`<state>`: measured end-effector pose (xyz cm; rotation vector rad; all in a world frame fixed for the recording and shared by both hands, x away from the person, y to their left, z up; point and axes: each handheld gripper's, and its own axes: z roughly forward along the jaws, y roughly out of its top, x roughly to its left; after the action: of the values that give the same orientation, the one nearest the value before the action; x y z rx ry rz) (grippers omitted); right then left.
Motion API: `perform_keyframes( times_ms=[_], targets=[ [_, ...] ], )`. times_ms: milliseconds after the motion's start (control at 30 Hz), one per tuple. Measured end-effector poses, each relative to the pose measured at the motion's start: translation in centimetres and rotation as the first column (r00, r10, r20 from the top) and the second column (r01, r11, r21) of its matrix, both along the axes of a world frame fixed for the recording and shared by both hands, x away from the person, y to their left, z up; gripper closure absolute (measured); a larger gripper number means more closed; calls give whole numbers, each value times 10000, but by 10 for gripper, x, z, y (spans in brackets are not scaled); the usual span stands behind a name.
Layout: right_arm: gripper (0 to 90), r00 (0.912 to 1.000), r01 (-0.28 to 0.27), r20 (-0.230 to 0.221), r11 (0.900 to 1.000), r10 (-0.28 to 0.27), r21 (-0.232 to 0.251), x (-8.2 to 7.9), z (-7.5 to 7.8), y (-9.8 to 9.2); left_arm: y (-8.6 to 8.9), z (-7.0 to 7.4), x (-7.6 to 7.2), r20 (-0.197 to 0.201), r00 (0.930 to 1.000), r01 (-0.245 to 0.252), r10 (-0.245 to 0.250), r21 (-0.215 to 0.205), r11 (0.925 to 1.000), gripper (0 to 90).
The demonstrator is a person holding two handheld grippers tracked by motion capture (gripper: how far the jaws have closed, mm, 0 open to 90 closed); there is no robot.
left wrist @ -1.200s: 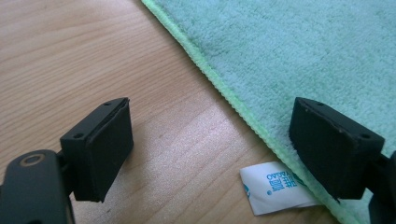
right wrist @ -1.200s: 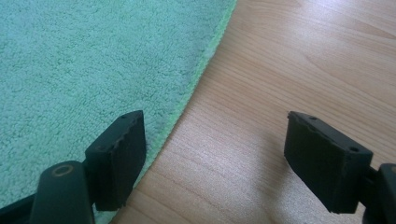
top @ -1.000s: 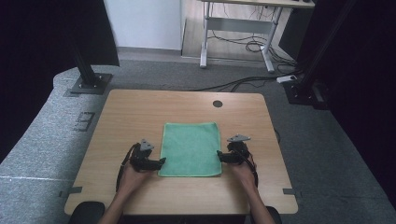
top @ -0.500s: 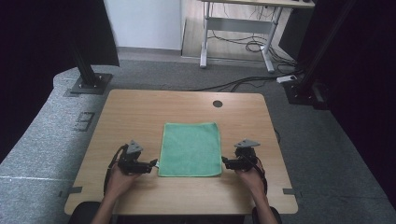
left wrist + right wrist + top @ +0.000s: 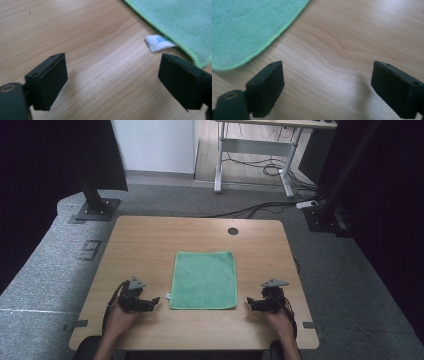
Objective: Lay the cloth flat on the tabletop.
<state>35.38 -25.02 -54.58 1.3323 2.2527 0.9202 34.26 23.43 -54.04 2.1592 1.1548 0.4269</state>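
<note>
Your two grippers flank a green cloth (image 5: 204, 280) lying flat and square on the desk (image 5: 150, 245), near its front edge. The left gripper (image 5: 155, 301) sits just off the cloth's near left corner, the right gripper (image 5: 250, 304) just off the near right one; both sets of jaws have just been opening and now stand wide apart over bare wood, nothing between them. The risk from here: closing on that thin hem may pinch only air or wood, since the cloth lies flush on the desk. A lopsided grab would drag it askew and wrinkle it. On the left, the white label (image 5: 160, 43) poking out could get nipped instead of the cloth.
</note>
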Motion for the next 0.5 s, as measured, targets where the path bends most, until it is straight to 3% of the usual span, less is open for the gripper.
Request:
perform_keyframes(
  times_ms=[167,500],
  targets=[
    [6,9999,142,-11,9999,-142,-54,1,-8,1,-2,-6,3,-202,9998,-70,70,35,10000,0],
    [0,9994,150,310,9998,-152,88,2,-11,5,-5,-8,4,-119,9999,-76,78,186,9998,0]
  ],
)
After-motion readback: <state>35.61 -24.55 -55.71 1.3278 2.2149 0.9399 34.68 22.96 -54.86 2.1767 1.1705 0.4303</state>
